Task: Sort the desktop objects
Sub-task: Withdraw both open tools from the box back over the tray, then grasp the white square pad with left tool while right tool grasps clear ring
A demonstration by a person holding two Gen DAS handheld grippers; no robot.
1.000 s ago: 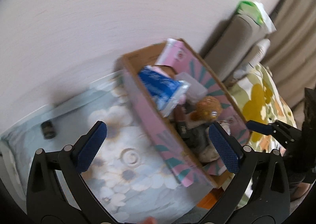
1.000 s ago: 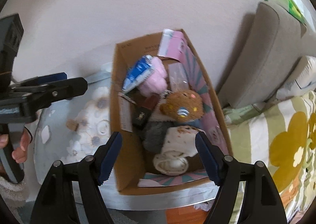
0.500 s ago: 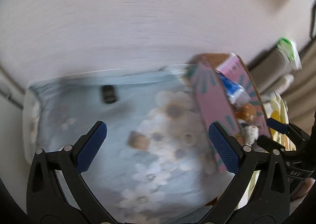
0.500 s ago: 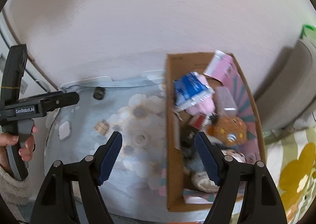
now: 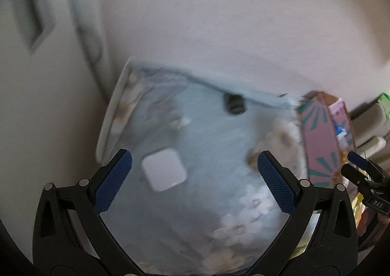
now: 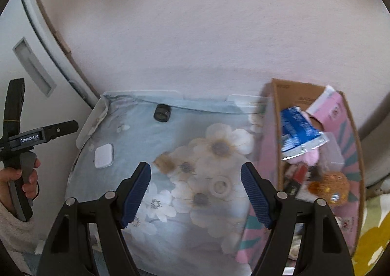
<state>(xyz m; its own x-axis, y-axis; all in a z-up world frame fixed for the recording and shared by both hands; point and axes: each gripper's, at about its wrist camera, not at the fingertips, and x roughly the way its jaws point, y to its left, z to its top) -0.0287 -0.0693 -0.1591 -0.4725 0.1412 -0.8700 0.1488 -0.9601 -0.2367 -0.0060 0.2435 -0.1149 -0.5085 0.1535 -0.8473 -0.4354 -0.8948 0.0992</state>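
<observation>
Two loose things look worth collecting on the flowered cloth (image 6: 195, 129): a white square pad (image 5: 163, 170) lying flat between my left gripper's (image 5: 195, 179) wide-spread jaws, and a small dark cylinder (image 6: 161, 112) on its side by the far edge. I judge the left tool is lined up on the pad for that reason, while my right gripper (image 6: 195, 194) hangs wide and empty over the cloth beside the cardboard box (image 6: 273, 144) already full of sorted items. Blur smears the left view, and the box's contents are partly hidden.
</observation>
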